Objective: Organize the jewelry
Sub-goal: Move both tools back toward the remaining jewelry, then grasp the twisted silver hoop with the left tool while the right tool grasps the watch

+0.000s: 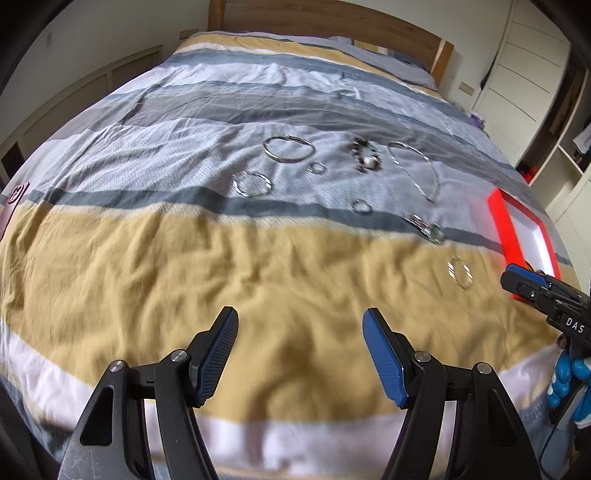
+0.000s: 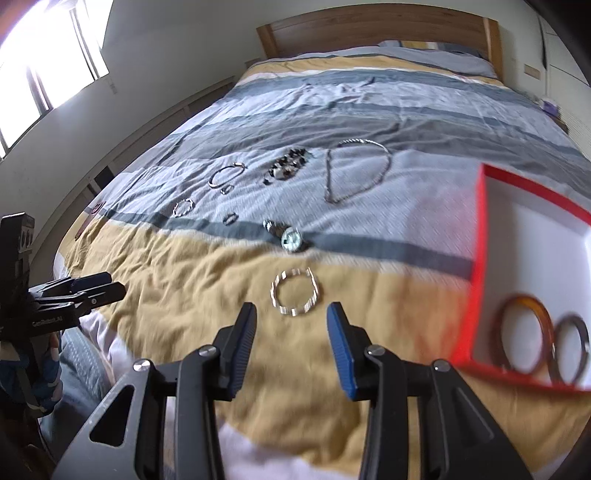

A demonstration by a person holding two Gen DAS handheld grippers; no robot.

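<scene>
Jewelry lies spread on a striped bedspread (image 1: 184,277). A silver chain bracelet (image 2: 296,291) lies on the yellow band just ahead of my open, empty right gripper (image 2: 291,314); it also shows in the left wrist view (image 1: 460,271). A watch (image 2: 290,236), a long necklace (image 2: 356,170), a dark beaded piece (image 2: 286,168), a bangle (image 2: 225,175) and small rings (image 2: 229,218) lie farther back. A red tray (image 2: 480,258) on the right holds an amber bangle (image 2: 526,332) and a brown ring (image 2: 572,347). My left gripper (image 1: 300,325) is open and empty over the yellow band.
The wooden headboard (image 2: 373,29) and a pillow are at the far end. White cupboards (image 1: 524,74) stand right of the bed, a window (image 2: 44,55) to the left. The left gripper appears at the left edge of the right wrist view (image 2: 74,295).
</scene>
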